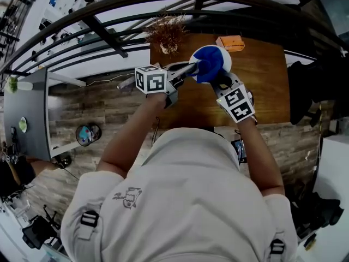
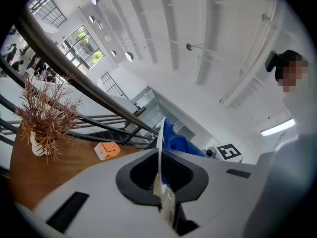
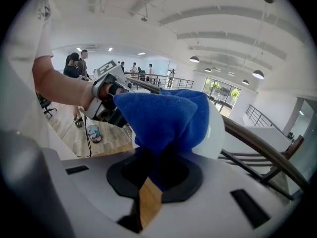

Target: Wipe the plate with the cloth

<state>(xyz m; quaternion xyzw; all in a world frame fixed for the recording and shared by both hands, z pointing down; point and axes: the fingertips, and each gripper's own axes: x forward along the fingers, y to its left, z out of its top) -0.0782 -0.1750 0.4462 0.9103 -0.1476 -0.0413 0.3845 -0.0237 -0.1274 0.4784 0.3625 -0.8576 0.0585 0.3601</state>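
A white plate (image 1: pixel 223 58) is held in the air above the wooden table (image 1: pixel 267 91), edge-on in the left gripper view (image 2: pixel 161 143). My left gripper (image 1: pixel 190 69) is shut on the plate's rim (image 2: pixel 159 182) from the left. A blue cloth (image 1: pixel 208 64) lies pressed against the plate's face. My right gripper (image 1: pixel 219 82) is shut on this cloth (image 3: pixel 166 118), with the plate (image 3: pixel 218 133) showing white behind it. The left gripper (image 3: pixel 110 90) and the person's forearm (image 3: pixel 59 86) appear in the right gripper view.
A vase of dried brown twigs (image 1: pixel 166 34) stands at the table's far left corner, also (image 2: pixel 42 123). A small orange box (image 1: pixel 230 42) lies at the far edge, also (image 2: pixel 106 150). A dark curved railing (image 1: pixel 163 4) runs beyond the table. People (image 3: pixel 79 63) stand far off.
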